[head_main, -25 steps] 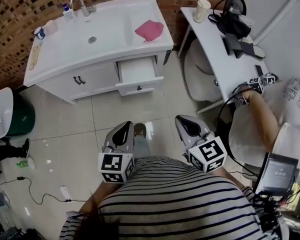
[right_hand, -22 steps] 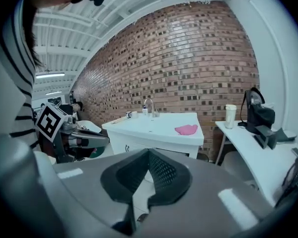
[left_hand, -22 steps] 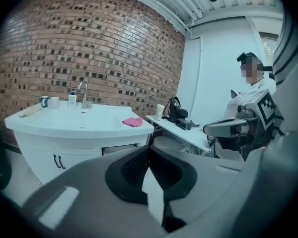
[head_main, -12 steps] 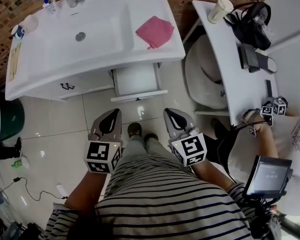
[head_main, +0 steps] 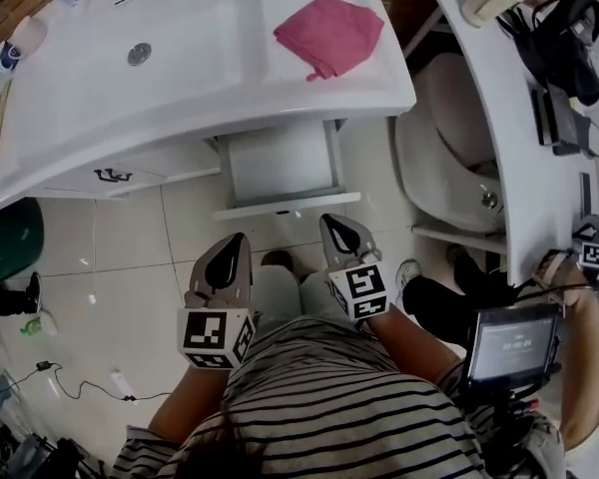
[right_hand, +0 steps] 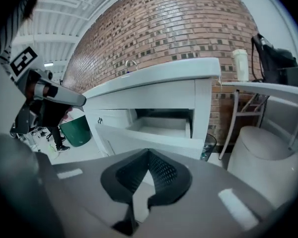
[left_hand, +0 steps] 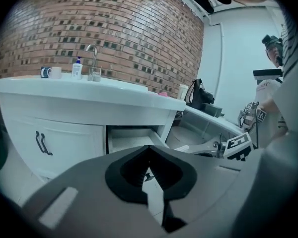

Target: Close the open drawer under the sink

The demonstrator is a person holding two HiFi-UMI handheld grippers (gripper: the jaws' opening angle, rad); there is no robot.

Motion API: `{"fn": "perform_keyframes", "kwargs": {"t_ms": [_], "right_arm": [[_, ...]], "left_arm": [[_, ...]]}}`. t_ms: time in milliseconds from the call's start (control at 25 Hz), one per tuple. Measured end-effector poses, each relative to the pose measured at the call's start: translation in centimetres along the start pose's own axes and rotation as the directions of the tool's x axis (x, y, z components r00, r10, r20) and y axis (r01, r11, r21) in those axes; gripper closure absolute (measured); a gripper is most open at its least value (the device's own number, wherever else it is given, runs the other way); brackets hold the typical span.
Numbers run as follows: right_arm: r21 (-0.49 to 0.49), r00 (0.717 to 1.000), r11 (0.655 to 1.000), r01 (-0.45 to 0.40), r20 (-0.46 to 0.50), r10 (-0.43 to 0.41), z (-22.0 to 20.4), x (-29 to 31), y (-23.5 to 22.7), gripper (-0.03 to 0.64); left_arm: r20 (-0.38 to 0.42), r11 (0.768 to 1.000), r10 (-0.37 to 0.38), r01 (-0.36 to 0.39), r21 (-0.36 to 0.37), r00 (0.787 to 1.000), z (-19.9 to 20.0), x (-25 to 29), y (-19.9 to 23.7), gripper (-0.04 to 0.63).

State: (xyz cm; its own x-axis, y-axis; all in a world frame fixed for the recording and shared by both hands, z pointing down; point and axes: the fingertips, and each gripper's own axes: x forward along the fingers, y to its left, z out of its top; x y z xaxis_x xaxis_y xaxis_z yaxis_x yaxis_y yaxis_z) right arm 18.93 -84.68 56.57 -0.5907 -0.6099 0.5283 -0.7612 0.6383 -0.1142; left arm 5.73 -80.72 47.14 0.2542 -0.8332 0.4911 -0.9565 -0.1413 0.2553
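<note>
The person has stepped in closer since a moment ago, so the vanity now sits right ahead of both tools and the drawer is just beyond their tips. The left gripper (head_main: 238,242) has its jaws together on nothing, and so does the right gripper (head_main: 331,226). Both are held low and side by side, pointing at the cabinet and not yet touching it.

Just past them is the open drawer (head_main: 280,160), pulled well out from under the right part of the white counter (head_main: 210,98). It sits right of the sink (head_main: 130,38) and below the pink cloth (head_main: 329,30). It looks empty from here.

I reckon the trouble would come from a push at one end. The right gripper lines up nearer the panel's right end, and a shove there alone could rack the drawer on its runners and jam it. A closed jaw tip may also skid off that smooth front panel (head_main: 285,206), or a hard shove could slam it.

The drawer faces the near side, toward the person. Its travel runs near to far, and its front panel lies left to right.
</note>
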Motion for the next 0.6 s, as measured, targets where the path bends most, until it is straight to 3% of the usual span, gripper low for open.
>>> {"fn": "perform_keyframes", "kwargs": {"t_ms": [600], "right_arm": [[-0.019,0.999,0.999,-0.048,0.003,0.048,0.0,4.7,0.3,0.617]], "left_arm": [[-0.033,1.000,-0.009,0.009,-0.006,0.999,-0.9,1.6,1.0,0.581]]}}
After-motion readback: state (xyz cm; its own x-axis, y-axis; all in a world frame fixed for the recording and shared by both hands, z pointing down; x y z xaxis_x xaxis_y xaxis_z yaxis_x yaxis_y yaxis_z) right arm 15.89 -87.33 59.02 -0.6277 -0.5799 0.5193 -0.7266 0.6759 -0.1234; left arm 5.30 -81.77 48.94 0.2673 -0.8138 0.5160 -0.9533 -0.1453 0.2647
